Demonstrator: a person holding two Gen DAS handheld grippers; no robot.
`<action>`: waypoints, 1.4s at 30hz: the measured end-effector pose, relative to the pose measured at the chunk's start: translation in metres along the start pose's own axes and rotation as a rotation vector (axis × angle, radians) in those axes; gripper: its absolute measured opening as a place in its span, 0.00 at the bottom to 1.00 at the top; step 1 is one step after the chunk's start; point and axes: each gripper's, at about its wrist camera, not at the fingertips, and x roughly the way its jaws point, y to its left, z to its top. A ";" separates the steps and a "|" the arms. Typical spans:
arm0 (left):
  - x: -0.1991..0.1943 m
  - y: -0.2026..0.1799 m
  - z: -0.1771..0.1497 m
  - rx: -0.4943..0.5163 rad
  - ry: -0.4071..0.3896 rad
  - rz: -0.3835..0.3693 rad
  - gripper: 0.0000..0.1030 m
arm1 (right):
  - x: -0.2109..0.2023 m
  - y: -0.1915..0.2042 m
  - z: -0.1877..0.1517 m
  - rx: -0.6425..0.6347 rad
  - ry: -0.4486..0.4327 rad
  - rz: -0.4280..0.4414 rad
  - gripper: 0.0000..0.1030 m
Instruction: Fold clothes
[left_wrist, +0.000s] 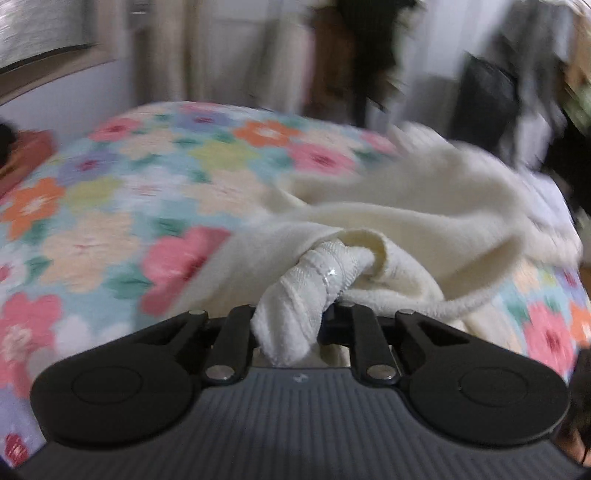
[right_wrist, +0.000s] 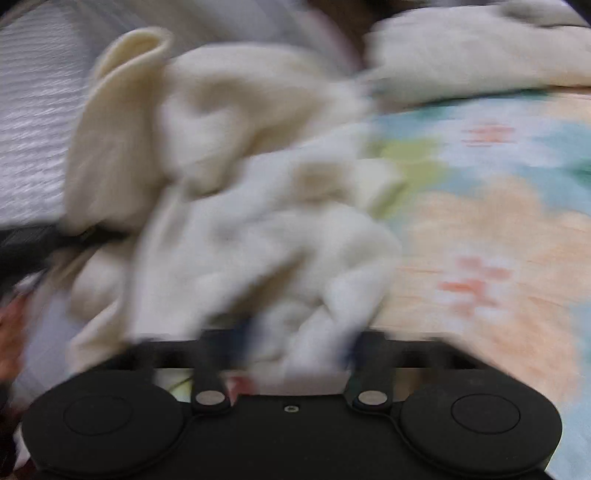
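A cream knitted garment (left_wrist: 406, 206) lies bunched on the right part of a bed with a flowered cover (left_wrist: 147, 177). My left gripper (left_wrist: 317, 273) is shut on a rolled edge of the cream garment, and the fabric wraps over the fingertips and hides them. In the right wrist view the same cream garment (right_wrist: 240, 192) fills the left and middle, heavily blurred. My right gripper (right_wrist: 291, 332) is buried in the crumpled fabric; its fingers are hidden, so I cannot tell how they stand.
The flowered cover (right_wrist: 480, 229) spreads to the right of the garment. A second cream piece (right_wrist: 472, 55) lies at the far right edge. Dark bags and hanging clothes (left_wrist: 487, 88) stand beyond the bed. A brown pillow (left_wrist: 26, 155) sits at the far left.
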 end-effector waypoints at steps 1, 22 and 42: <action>-0.003 0.015 0.005 -0.035 -0.018 0.032 0.12 | -0.002 0.003 0.004 -0.023 -0.018 -0.002 0.27; -0.017 0.168 -0.086 -0.553 0.083 0.220 0.33 | -0.010 0.039 0.046 -0.170 -0.107 -0.193 0.21; -0.069 0.158 -0.160 -0.372 0.118 0.028 0.71 | -0.030 0.021 -0.019 0.040 -0.042 -0.211 0.45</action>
